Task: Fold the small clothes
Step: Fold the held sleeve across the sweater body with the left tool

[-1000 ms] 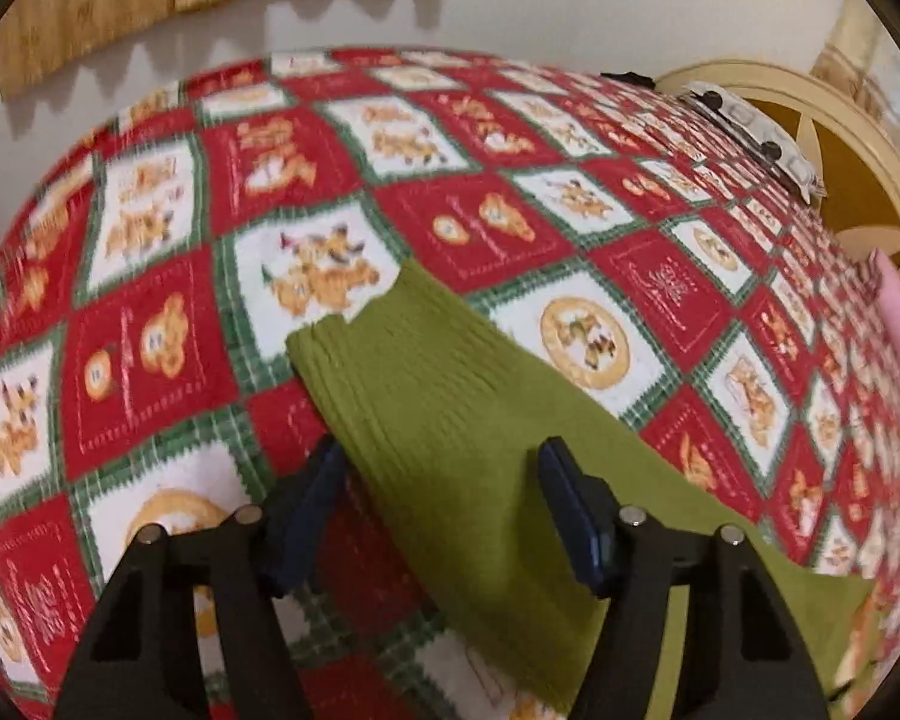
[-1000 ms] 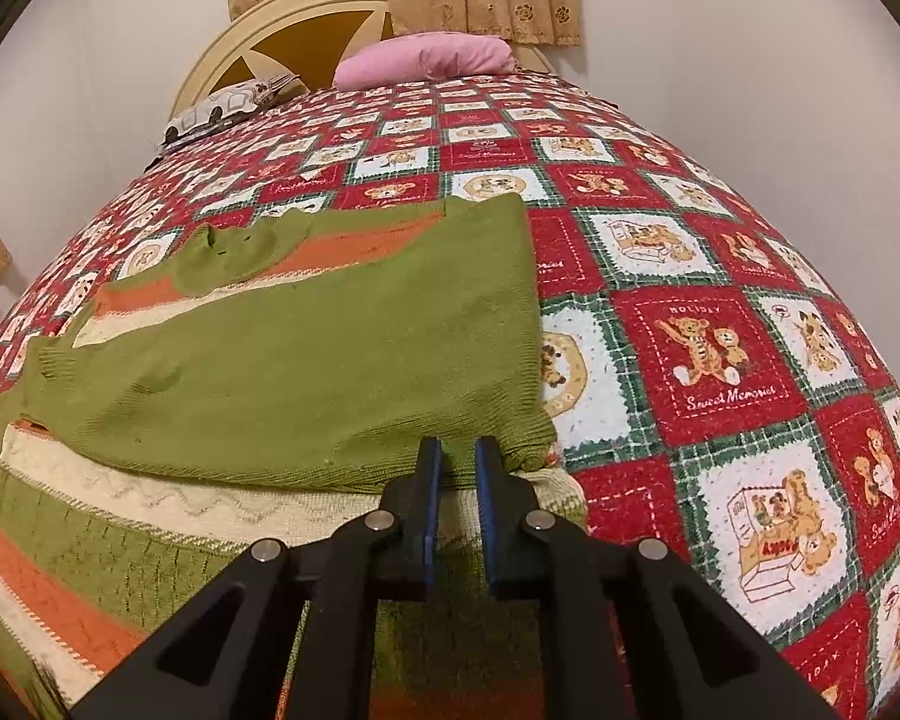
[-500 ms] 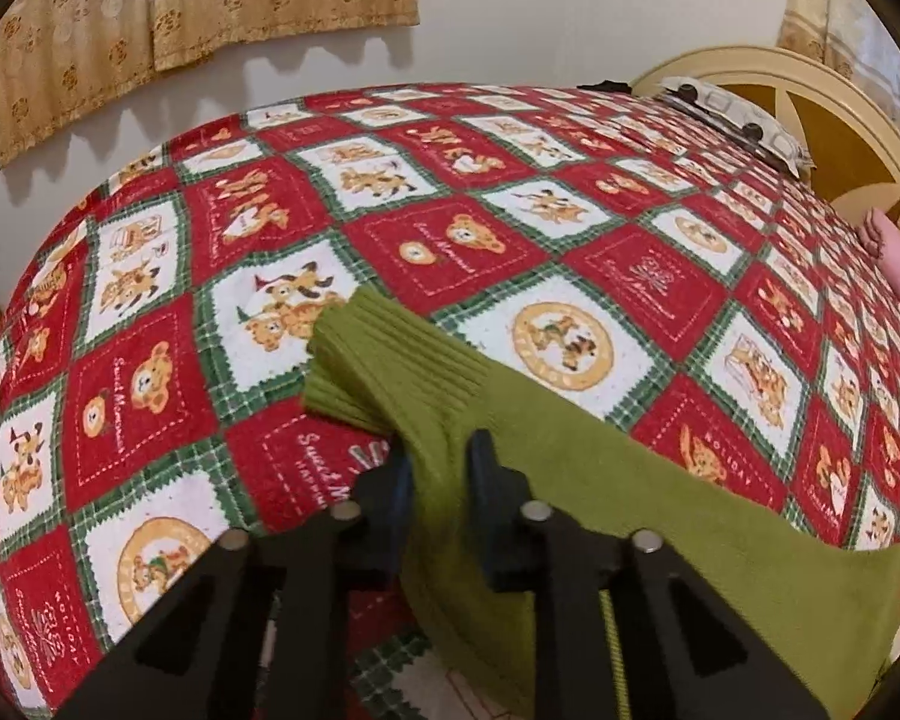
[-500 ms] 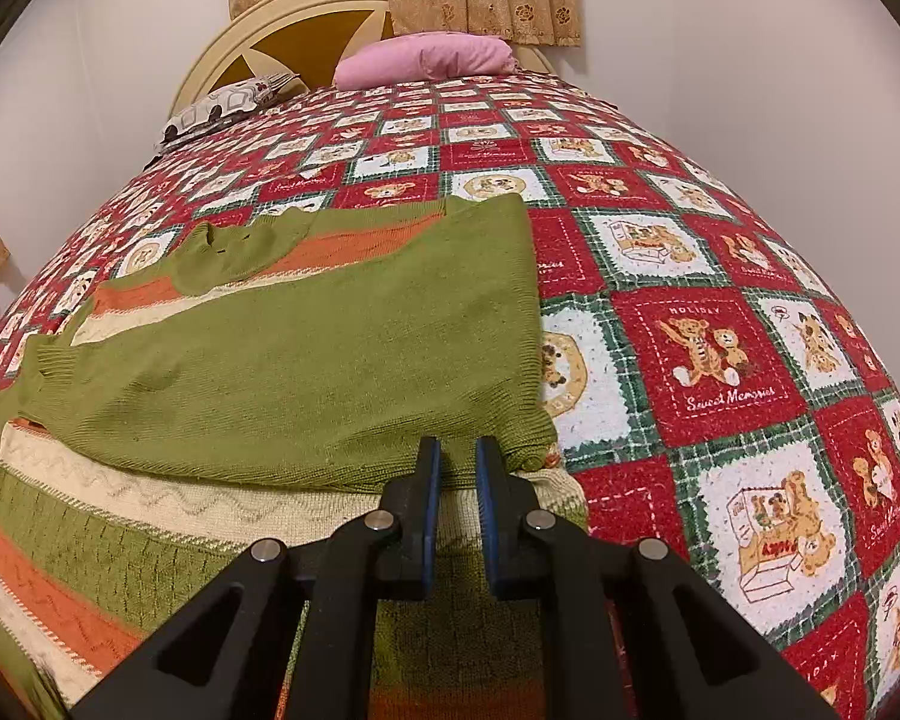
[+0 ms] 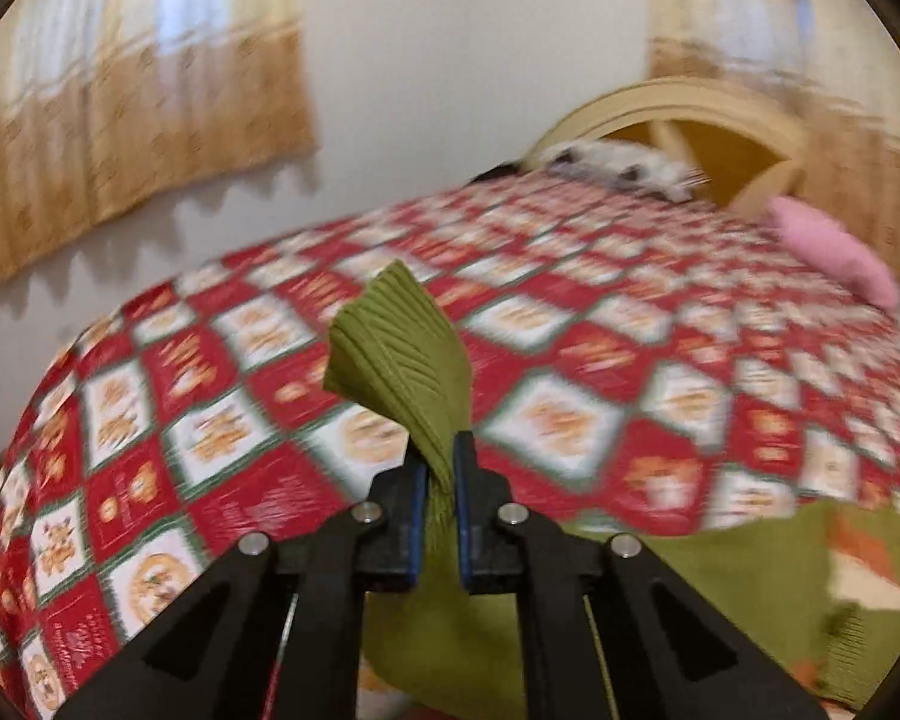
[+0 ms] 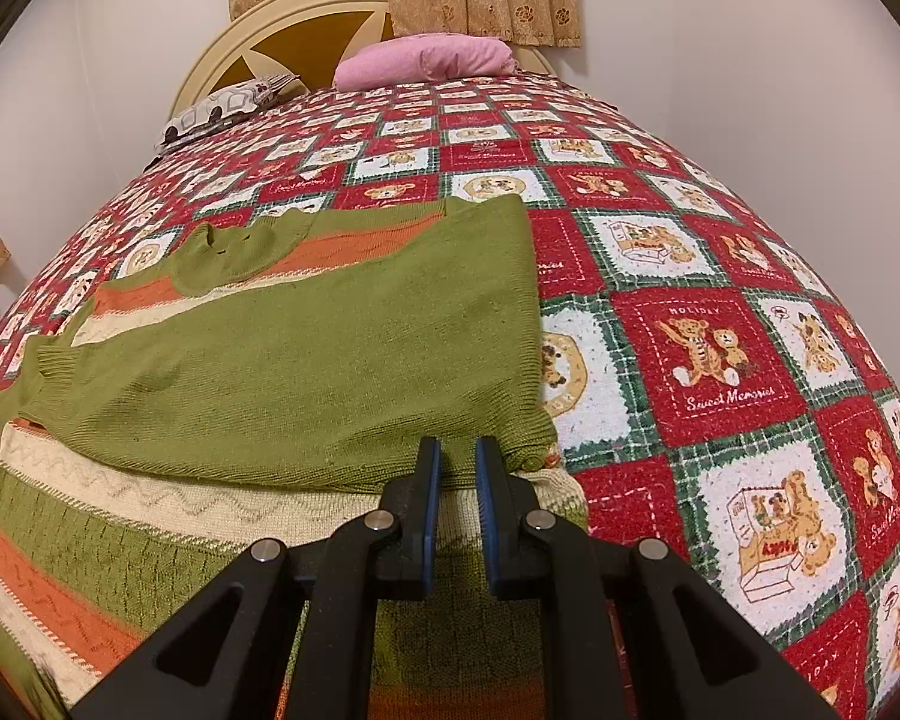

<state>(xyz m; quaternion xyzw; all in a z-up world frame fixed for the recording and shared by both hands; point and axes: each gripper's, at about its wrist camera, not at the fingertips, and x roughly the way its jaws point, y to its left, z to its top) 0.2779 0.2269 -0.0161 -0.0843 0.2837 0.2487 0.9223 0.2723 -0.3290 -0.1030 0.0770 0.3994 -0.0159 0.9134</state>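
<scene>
A small green sweater (image 6: 306, 348) with orange and cream stripes lies on the bed, one green sleeve folded across its body. My left gripper (image 5: 437, 474) is shut on the other green sleeve (image 5: 402, 354) near its ribbed cuff and holds it up above the quilt. My right gripper (image 6: 457, 468) has its jaws nearly closed at the edge of the folded sleeve, resting over the sweater's lower part; I cannot see cloth between the pads.
The bed has a red, white and green teddy-bear quilt (image 6: 708, 348). A pink pillow (image 6: 426, 57), a patterned pillow (image 6: 222, 111) and a cream headboard (image 6: 294, 30) are at the far end. Walls and curtains (image 5: 132, 108) surround it.
My left gripper closed on the green sleeve and lifted it off the quilt, swinging toward the sweater's body. My right gripper stayed in place.
</scene>
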